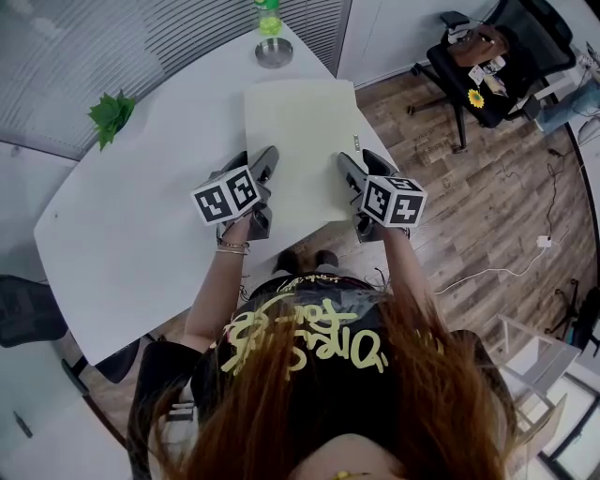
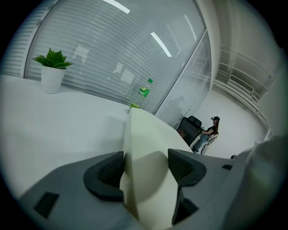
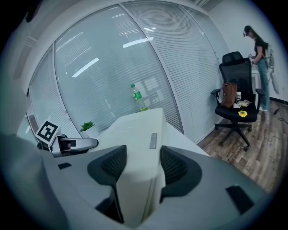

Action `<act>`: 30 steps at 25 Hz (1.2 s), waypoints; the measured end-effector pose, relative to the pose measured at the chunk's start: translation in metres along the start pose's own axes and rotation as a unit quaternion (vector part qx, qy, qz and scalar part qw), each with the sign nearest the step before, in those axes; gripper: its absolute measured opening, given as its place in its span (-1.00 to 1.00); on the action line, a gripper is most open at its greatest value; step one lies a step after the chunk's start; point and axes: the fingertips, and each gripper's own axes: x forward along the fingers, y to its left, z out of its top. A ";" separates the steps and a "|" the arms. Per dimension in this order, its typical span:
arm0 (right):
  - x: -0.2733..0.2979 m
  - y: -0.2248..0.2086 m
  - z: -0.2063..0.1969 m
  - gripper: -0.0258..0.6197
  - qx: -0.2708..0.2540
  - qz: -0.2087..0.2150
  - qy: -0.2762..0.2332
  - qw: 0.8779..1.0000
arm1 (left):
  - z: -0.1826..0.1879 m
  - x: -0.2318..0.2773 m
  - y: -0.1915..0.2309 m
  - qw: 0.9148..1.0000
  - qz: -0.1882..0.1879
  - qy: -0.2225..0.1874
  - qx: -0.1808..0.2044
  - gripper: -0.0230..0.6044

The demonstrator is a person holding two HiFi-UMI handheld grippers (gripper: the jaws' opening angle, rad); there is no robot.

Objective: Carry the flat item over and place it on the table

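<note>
Left gripper (image 1: 265, 167) and right gripper (image 1: 353, 172) are each clamping a side edge of the pale flat item (image 1: 302, 131) stretching ahead between them. It is likely light and slightly bendy, so gripping opposite edges suits it.

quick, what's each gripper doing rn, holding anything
Left gripper: closed on the left edge of the flat cream item.
Right gripper: closed on the right edge of the same item.

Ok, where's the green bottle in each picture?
Head view: green bottle at the top edge, at the white table's far end.
Left gripper view: bottle at centre, above the cream board's far tip.
Right gripper view: bottle left of centre, before the blinds.
Shared landmark: the potted plant.
</note>
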 end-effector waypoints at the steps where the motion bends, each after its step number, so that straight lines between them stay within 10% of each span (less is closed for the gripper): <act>1: 0.000 0.000 0.000 -0.18 -0.001 -0.001 0.001 1.000 | 0.000 0.000 0.000 1.000 0.000 0.001 0.000 0.05; 30: 0.001 -0.003 -0.003 -0.17 -0.023 -0.016 0.004 1.000 | 0.000 0.003 0.000 0.999 0.015 0.019 0.031 0.04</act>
